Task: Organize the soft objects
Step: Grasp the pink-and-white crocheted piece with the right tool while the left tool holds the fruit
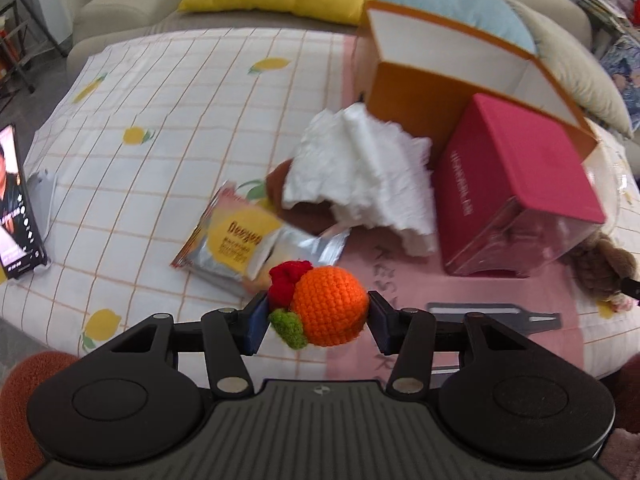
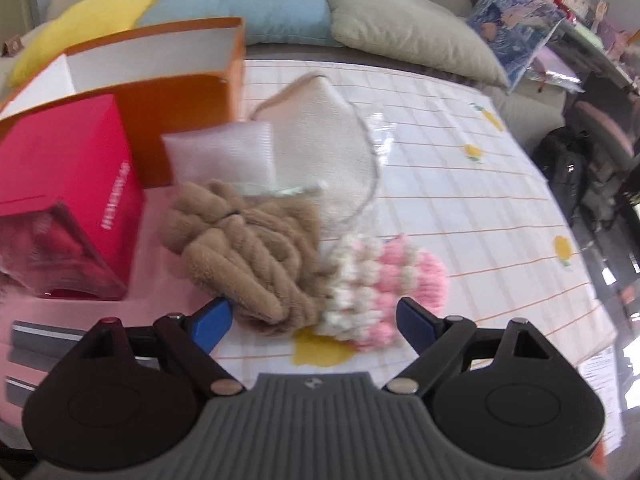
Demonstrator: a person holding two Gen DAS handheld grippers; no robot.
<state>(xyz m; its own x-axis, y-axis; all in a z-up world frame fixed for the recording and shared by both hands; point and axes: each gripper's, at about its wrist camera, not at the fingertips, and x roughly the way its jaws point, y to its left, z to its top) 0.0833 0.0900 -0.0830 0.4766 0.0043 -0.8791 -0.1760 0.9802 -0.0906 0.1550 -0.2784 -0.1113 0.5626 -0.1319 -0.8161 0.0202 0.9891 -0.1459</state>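
Note:
My left gripper (image 1: 318,316) is shut on a crocheted orange (image 1: 332,304) with a red tuft and a green leaf, held just above the lemon-print cloth (image 1: 140,168). Both pads press its sides. My right gripper (image 2: 316,316) stands open over a twisted brown plush bundle (image 2: 248,240) and a pink-and-white crocheted piece (image 2: 380,284), with nothing gripped. An open orange box (image 1: 416,92) stands at the back, and a red box (image 1: 516,184) lies in front of it. A white fluffy cloth (image 1: 360,172) leans against the orange box.
A yellow snack packet (image 1: 236,240) lies by the white cloth. A phone (image 1: 16,208) is propped at the left edge. A cream knit pouch (image 2: 320,132) and a white mesh pad (image 2: 220,152) lie behind the brown bundle. Cushions (image 2: 248,8) line the sofa behind.

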